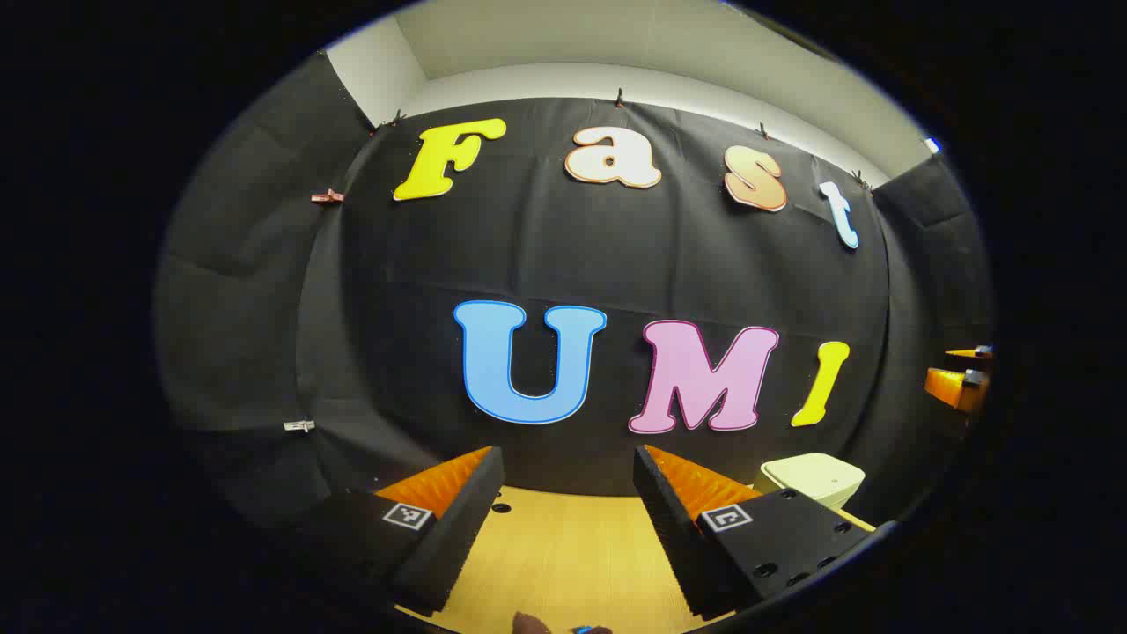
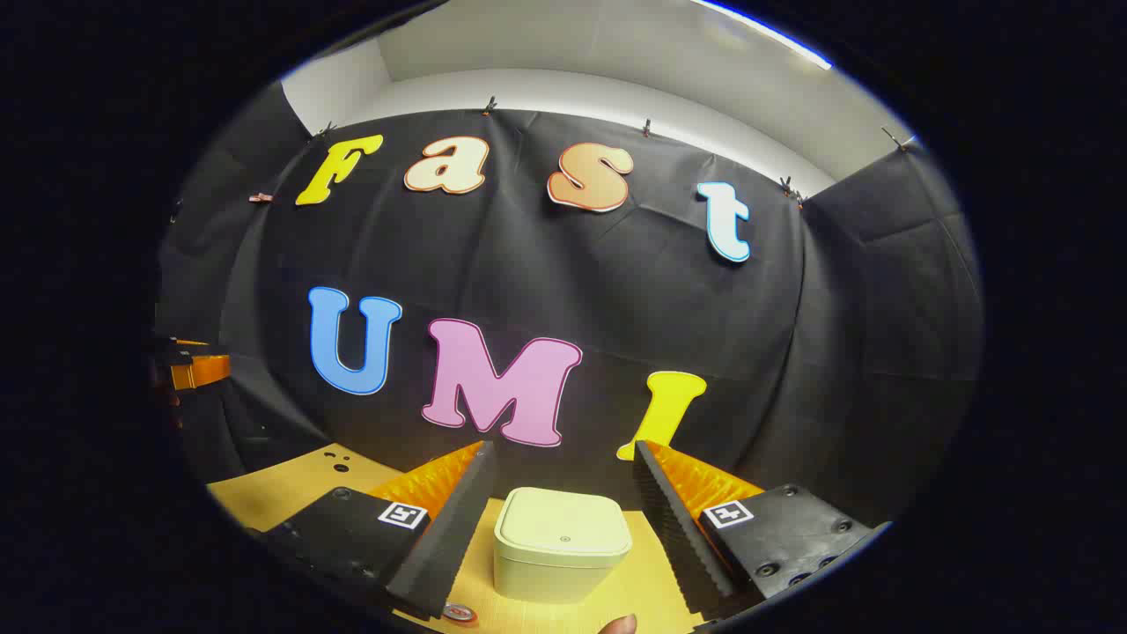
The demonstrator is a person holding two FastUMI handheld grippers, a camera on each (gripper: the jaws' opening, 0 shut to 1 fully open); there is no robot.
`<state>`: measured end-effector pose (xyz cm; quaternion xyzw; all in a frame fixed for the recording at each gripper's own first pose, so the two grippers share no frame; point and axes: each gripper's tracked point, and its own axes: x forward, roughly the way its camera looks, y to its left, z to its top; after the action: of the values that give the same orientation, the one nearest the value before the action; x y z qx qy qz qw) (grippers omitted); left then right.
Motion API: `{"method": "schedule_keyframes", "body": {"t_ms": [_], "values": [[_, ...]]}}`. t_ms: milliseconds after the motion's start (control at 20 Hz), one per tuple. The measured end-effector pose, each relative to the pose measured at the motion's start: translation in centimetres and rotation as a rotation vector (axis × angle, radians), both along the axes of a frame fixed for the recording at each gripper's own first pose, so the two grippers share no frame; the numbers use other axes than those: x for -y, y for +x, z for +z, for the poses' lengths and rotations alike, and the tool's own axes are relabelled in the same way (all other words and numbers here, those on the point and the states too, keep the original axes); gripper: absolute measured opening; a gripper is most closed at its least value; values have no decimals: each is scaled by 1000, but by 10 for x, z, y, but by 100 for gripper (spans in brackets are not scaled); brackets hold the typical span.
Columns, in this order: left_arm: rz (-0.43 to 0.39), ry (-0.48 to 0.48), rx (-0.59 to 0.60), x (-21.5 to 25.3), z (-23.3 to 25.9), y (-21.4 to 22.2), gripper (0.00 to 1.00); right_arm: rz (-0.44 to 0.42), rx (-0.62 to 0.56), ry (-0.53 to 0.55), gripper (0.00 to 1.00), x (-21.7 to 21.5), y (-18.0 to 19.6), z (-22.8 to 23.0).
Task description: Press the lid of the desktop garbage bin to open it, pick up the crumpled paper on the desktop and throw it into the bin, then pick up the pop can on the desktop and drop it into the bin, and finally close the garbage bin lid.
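The pale desktop garbage bin (image 2: pixel 562 544) stands on the wooden table (image 2: pixel 282 484) with its lid down, straight ahead of my right gripper (image 2: pixel 563 449). That gripper is open, hovers above the table short of the bin, and holds nothing. My left gripper (image 1: pixel 568 453) is also open and holds nothing; from it the bin (image 1: pixel 814 480) lies off to the right. A round red-rimmed metal top (image 2: pixel 458 612), perhaps the pop can, peeks in at the bottom edge of the right gripper view. Each view catches the other gripper far out at its side edge.
Bare wooden table (image 1: pixel 563 546) stretches ahead of the left gripper, with small holes (image 1: pixel 500 508) near the black cloth wall. The wall closes off the back and both sides. A small brownish shape (image 1: pixel 528 623) sits at the bottom edge; I cannot tell what it is.
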<state>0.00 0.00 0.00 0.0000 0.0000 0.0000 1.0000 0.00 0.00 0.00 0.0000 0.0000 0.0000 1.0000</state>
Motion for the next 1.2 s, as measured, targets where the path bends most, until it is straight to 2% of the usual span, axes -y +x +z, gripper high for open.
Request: {"method": "schedule_keyframes", "body": {"t_ms": [50, 150, 1150, 1200], "values": [[1, 9, -2, 0, 0, 1, 97, 2, -1, 3, 98, 0, 0, -2], [2, 21, -7, 1, 0, 1, 95, 4, -4, 6, 98, -2, 1, -4], [9, 25, -18, -1, -6, 5, 95, 27, -32, 15, 98, -9, 5, -16], [9, 26, -19, -1, -7, 5, 95, 33, -42, 15, 94, -12, 5, -17]]}}
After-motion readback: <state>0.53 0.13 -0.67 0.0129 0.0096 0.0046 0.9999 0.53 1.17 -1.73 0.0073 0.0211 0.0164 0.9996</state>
